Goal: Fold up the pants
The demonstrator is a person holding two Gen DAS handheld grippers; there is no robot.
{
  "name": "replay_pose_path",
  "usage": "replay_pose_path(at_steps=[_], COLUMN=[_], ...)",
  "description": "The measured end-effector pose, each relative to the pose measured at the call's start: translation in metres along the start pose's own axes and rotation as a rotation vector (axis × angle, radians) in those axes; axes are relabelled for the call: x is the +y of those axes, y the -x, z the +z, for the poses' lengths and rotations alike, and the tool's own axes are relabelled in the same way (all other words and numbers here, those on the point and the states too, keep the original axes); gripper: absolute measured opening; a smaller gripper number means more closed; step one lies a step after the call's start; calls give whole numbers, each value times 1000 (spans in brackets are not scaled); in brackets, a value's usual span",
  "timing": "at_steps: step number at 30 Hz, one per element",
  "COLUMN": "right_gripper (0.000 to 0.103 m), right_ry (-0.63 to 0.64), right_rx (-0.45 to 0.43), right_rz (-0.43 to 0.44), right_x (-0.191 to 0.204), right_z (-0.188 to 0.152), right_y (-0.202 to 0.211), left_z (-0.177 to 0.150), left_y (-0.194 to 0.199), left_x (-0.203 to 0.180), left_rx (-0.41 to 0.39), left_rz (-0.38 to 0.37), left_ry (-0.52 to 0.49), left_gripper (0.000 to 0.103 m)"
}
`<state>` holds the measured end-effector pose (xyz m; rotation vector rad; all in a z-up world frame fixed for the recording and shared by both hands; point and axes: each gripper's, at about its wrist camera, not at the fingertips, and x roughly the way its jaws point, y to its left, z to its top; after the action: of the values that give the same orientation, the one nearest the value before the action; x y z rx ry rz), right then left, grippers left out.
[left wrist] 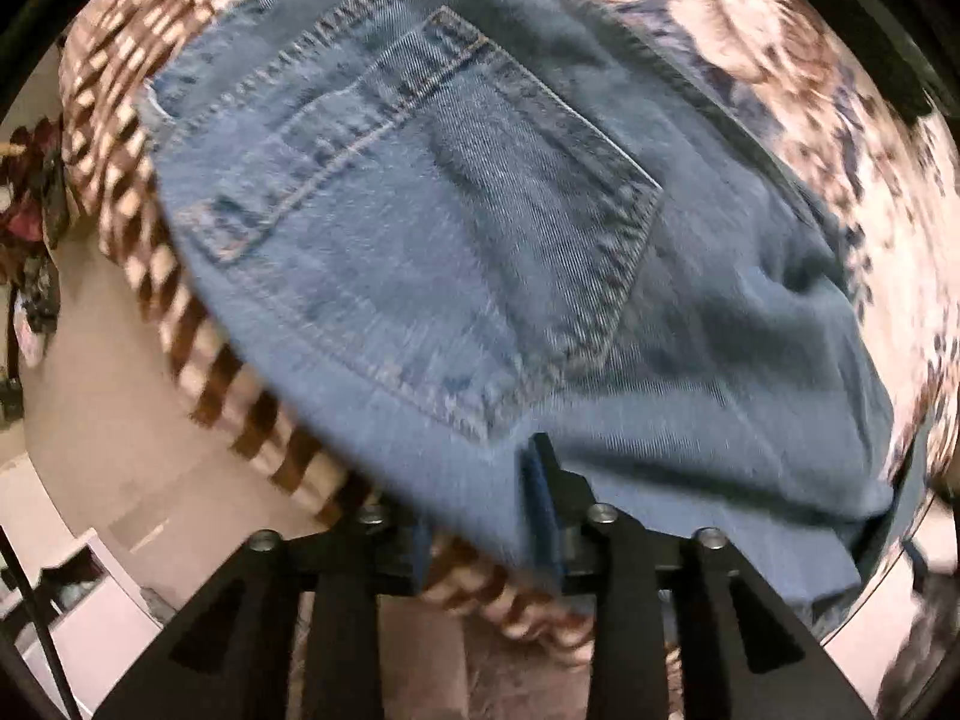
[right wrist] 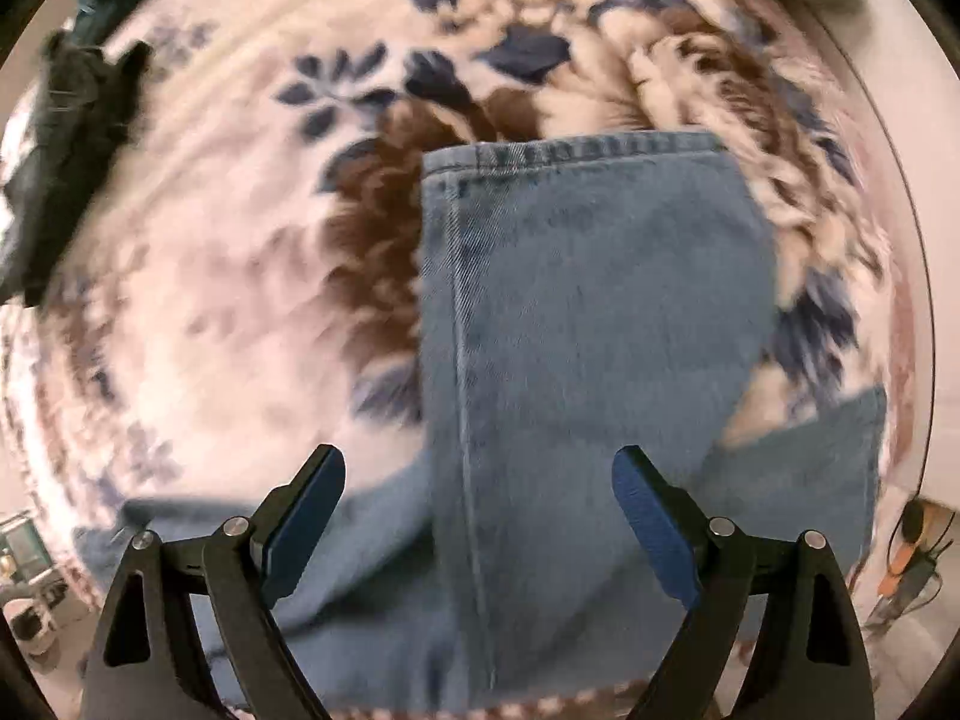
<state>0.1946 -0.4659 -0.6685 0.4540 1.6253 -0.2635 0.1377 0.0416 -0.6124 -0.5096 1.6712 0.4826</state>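
Blue denim pants (left wrist: 456, 240) lie on a floral blanket (left wrist: 750, 30). In the left wrist view the seat with a back pocket (left wrist: 444, 192) fills the frame. My left gripper (left wrist: 486, 516) is shut on the near edge of the pants; denim covers the left finger, and the right blue pad (left wrist: 540, 498) shows. In the right wrist view a pant leg (right wrist: 576, 324) stretches away, its hem (right wrist: 576, 147) at the far end. My right gripper (right wrist: 480, 516) is open above the leg, with one blue pad (right wrist: 306, 522) on each side, holding nothing.
The blanket's striped brown-and-cream border (left wrist: 138, 228) hangs over the bed edge at left, with pale floor (left wrist: 108, 420) below. A dark garment (right wrist: 66, 138) lies at the far left of the blanket. Cables and an orange object (right wrist: 906, 552) sit on the floor at right.
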Motion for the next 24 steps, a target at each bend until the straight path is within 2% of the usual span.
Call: replay_pose_path(at_steps=[1,2,3,4,5,6,9,11,12,13,15,16,17,18,19,20,22,24], right_gripper=[86,73,23,5,5,5,5,5,5,5,5,5,5,10,18,23,52,62], right_ry=[0,-2,-24,-50,-112,-172,-283,-398,-451,-497,-567,-609,-638,-679,-705,-725,-766,-766], right_rx=[20,36,20,-6,-48,-92,-204,-250,-252,-241,-202,-171,-123,-55,-10,8,-44,-94], right_rz=[-5,-3,-24,-21,39,58,65,60,48,44,35,41,71,111,131,154,186,169], right_x=[6,6,1,-10,-27,-48,-113,-174,-201,-220,-260,-278,-298,-308,-321,-325,-321,-306], right_z=[19,17,12,12,0,-17,-71,-119,-135,-134,-160,-175,-180,-194,-185,-193,-208,-234], right_y=[-11,-20,-23,-16,-5,11,58,87,95,101,88,71,52,28,13,8,17,36], left_z=[-4,-9,-16,-22,-28,-35,-48,-41,-43,-36,-32,-37,-26,-27,-29,-31,-32,-29], left_y=[4,9,12,15,17,18,17,24,21,30,29,25,30,26,22,19,17,20], left_x=[-3,-3,-9,-14,-19,-23,-41,-55,-60,-66,-78,-85,-89,-97,-99,-101,-104,-94], left_rx=[-6,-20,-55,-86,-112,-126,-146,-147,-148,-148,-150,-150,-146,-143,-138,-131,-120,-116], left_rz=[21,51,104,143,178,188,168,150,148,146,130,129,126,120,115,110,92,67], left_ry=[-28,-63,-119,-165,-211,-238,-278,-295,-309,-323,-349,-368,-381,-393,-406,-417,-432,-431], left_gripper=[56,62,65,65,65,65,65,65,65,65,65,65,65,65,65,65,65,65])
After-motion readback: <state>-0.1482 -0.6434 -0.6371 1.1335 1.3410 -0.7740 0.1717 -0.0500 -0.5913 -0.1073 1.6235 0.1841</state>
